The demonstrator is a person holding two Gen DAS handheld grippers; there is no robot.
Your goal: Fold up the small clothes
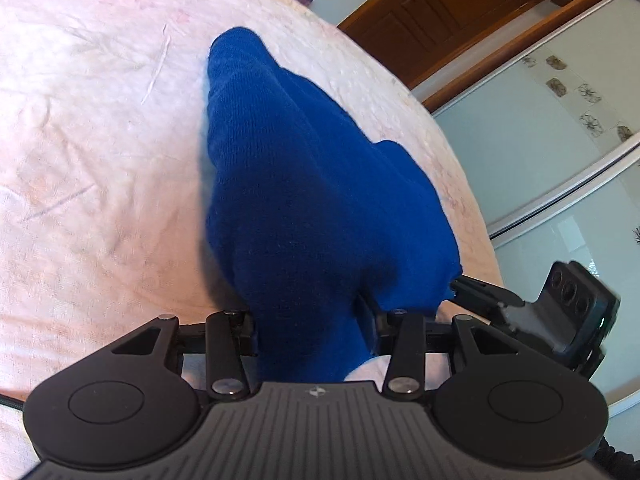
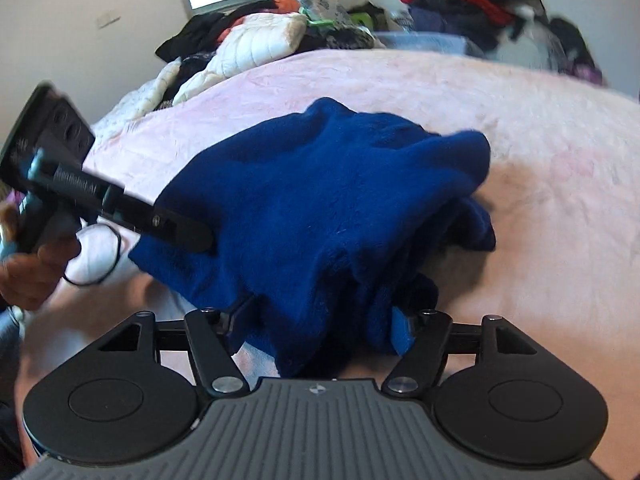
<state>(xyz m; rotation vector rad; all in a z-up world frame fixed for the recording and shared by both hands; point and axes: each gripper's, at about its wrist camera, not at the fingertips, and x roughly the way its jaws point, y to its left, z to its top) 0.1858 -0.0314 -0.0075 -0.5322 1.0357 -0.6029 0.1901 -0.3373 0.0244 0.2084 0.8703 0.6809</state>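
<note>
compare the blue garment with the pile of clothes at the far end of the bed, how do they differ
The blue garment is one solid colour; the pile of clothes mixes red, black, white and more. The blue garment is lifted off the pink bedspread, with the left gripper and right gripper both clamped on its fabric; the pile lies untouched by either gripper. Both are soft, rumpled and unfolded.

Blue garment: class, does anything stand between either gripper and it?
Nothing visible does. The blue garment lies between the fingers of the right gripper and the left gripper, over the pink bedspread.
</note>
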